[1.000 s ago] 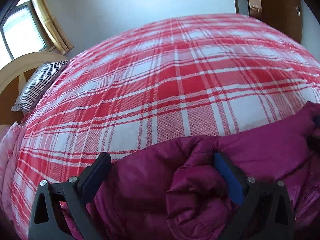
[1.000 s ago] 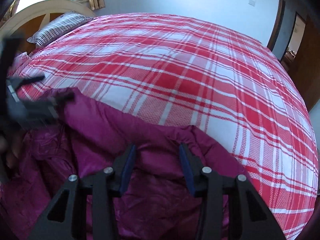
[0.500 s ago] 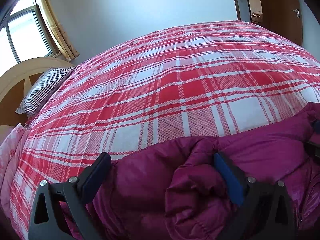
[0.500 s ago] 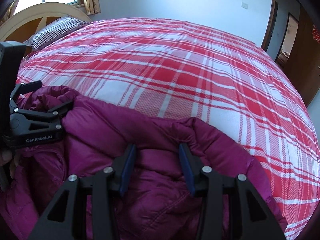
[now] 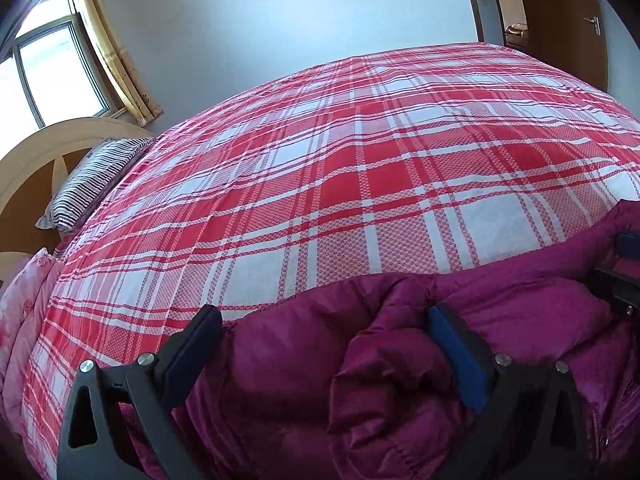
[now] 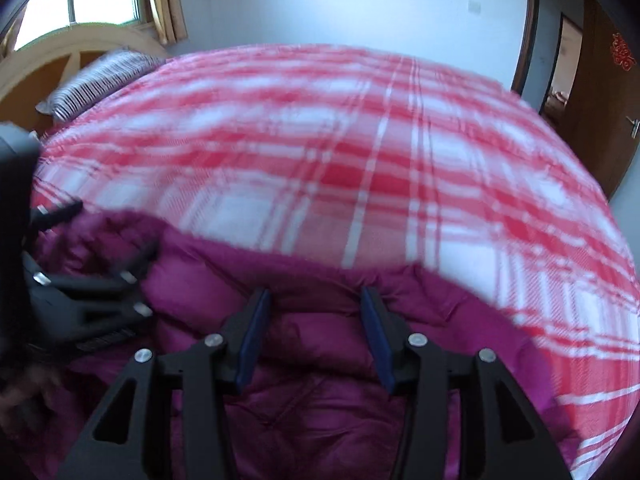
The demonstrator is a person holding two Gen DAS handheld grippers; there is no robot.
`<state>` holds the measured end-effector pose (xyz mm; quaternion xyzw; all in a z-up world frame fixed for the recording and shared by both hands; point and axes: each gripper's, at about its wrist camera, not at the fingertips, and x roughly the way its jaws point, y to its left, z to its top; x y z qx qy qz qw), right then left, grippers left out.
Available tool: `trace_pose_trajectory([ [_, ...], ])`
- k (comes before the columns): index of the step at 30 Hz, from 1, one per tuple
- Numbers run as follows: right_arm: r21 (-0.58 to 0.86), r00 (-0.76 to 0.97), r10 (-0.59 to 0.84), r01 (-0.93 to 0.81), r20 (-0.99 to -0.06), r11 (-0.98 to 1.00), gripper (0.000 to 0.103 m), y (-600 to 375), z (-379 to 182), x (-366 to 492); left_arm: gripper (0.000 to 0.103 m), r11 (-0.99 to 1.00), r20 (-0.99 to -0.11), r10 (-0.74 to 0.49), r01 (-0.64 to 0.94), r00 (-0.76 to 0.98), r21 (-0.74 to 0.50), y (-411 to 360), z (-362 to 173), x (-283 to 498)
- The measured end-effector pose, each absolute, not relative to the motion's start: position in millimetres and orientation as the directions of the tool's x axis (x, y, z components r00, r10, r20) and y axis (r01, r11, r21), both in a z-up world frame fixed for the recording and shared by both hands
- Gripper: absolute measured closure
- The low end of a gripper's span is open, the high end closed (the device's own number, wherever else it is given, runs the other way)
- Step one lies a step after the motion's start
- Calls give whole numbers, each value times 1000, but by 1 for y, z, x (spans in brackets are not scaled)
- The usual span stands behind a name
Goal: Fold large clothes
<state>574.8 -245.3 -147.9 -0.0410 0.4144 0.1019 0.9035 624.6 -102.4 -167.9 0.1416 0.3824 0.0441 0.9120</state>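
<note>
A magenta puffer jacket (image 5: 392,384) lies crumpled on the near edge of the bed (image 5: 360,184) with the red and white plaid cover. My left gripper (image 5: 320,332) is over it with its jaws wide open; a bunched fold lies between them, against the right finger. The jaws of my right gripper (image 6: 314,312) are opening; the jacket (image 6: 320,360) lies between its blue pads, which do not visibly pinch it. Each gripper shows in the other's view: the left gripper (image 6: 100,248) at the left edge, part of the right gripper (image 5: 624,272) at the right edge.
A striped pillow (image 5: 88,184) leans on the wooden headboard (image 5: 36,160) at the left, with a pink quilt (image 5: 24,312) below it. A window with curtains (image 5: 116,60) is behind it. A brown door (image 5: 560,20) stands at the far right.
Both views have tipped up to show more wall and door. The right wrist view is now blurred by motion, and more of the jacket's far edge lies spread on the cover.
</note>
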Motion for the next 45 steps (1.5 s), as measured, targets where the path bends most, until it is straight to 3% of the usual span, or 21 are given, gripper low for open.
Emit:
trace_pose_trajectory([
  [26,-30,625,115,-216,-772,976,52,-241,-156,576,1,952,-680,198,27,706,305,-105,-170,625],
  [37,-8,628,131,-214,-767,977,52,-245,-156,576,1,931,-647,237,21,725,364,-113,-165,621],
  [42,1,631,139,-213,-763,977,52,-246,-157,576,1,951,-608,145,60,781,304,-118,-142,612],
  [45,12,631,147,-214,-762,977,52,-247,-157,576,1,932,-658,115,147,744,330,-132,-152,617],
])
